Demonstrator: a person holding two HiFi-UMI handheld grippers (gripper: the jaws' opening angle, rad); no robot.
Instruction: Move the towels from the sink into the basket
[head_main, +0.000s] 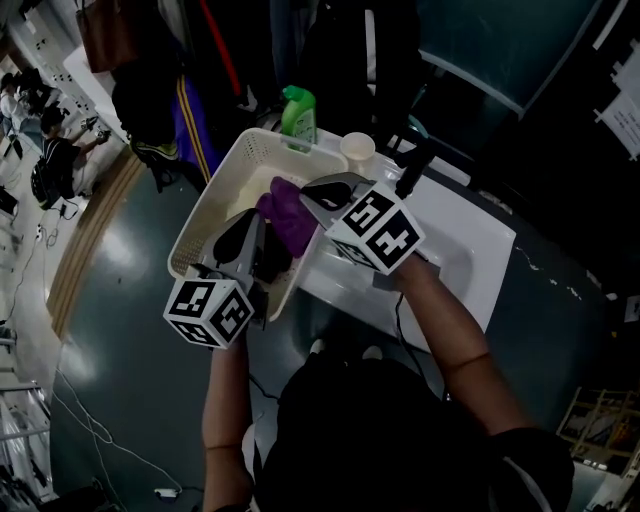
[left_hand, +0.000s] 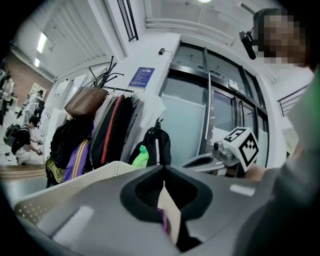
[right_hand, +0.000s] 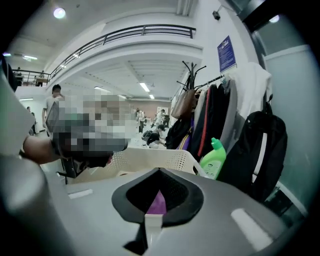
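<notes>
Far left is the cream perforated basket (head_main: 200, 225). The left gripper (head_main: 258, 225) sits over its near side with the jaws squeezed together, and just a sliver of purple shows in the slit. The purple towel (head_main: 290, 220) is next: small, bright, bunched into a soft lump, held up over the basket's right half, right by the sink edge. The right gripper (head_main: 308, 195) has its upper end, jaws fully closed on the cloth. The white sink (head_main: 470, 250) is off to the right.

Purple towel (head_main: 288, 222) partly behind right gripper (head_main: 312, 192)
</notes>
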